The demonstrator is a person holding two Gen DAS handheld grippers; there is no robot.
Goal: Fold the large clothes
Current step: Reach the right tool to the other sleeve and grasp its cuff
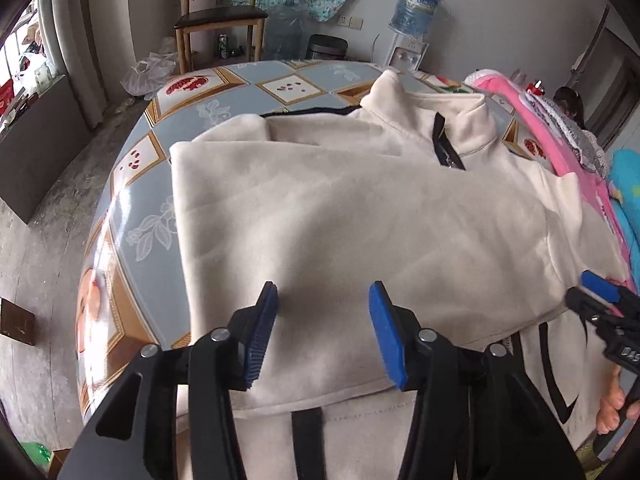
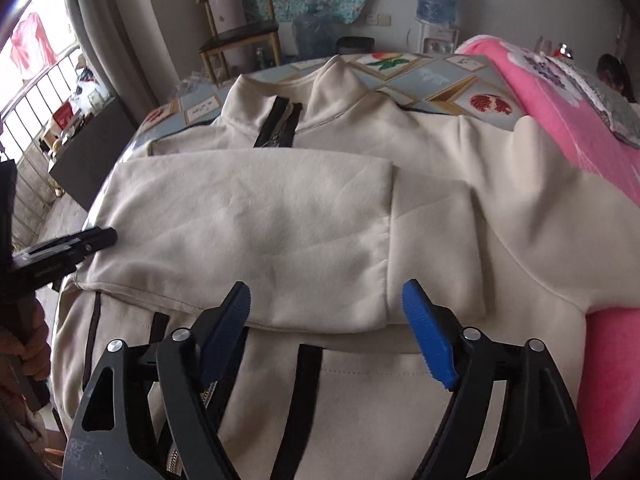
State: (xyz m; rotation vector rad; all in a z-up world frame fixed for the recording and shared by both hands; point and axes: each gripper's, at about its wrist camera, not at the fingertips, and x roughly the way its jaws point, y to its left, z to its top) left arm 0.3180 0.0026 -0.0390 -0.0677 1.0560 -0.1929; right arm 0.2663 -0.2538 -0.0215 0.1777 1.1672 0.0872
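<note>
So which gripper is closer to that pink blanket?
Right. The right gripper hovers over the cream jacket beside the pink blanket; the left gripper is toward the jacket's far side.

wall – grey | chair (image 1: 218, 16) – wooden | floor (image 1: 36, 224) – bare concrete

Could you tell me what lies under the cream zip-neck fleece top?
The cream zip-neck fleece top lies on a glossy fruit-patterned tablecloth; a pink fleece garment lies beside it. Anything beneath is covered.
</note>
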